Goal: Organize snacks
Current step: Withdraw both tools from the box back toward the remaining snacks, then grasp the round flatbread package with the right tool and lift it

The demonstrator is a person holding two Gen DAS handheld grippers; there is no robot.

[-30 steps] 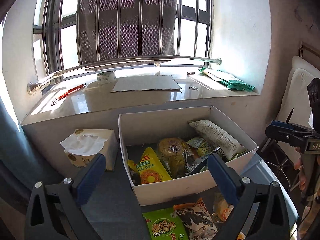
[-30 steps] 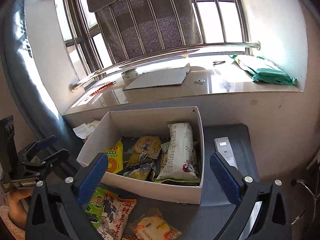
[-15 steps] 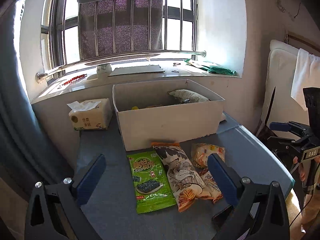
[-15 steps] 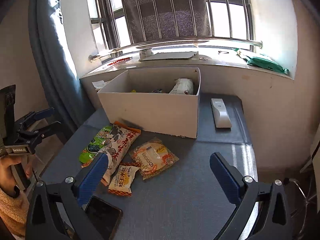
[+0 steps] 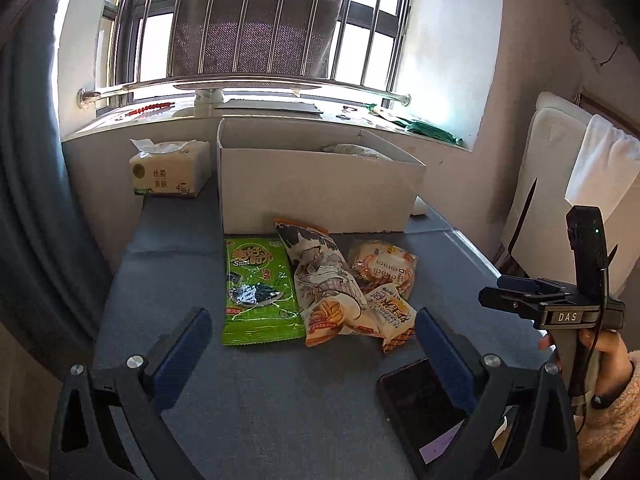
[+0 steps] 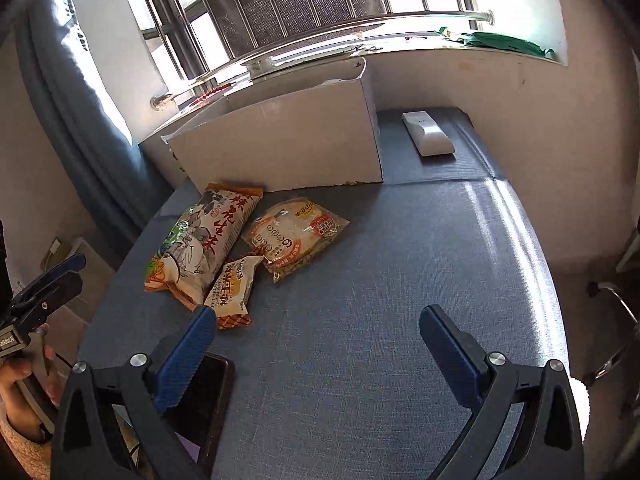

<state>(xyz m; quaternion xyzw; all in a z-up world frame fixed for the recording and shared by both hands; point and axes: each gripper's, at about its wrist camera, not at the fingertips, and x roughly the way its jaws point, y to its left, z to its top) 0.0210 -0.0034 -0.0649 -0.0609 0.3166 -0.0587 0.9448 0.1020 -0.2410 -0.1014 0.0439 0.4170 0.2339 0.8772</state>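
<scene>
While my left hand-held gripper (image 5: 312,354) and right hand-held gripper (image 6: 316,348) hang spread and empty, tissue pack (image 5: 170,168) left view only, white remote (image 6: 427,133) right view only.

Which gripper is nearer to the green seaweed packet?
Left. The left gripper hangs open just in front of the green seaweed packet; the right gripper is off to its right, past the other snacks.

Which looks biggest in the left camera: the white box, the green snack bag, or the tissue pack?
1. white box
2. green snack bag, though it lies nearer the camera
3. tissue pack, farther back
</scene>
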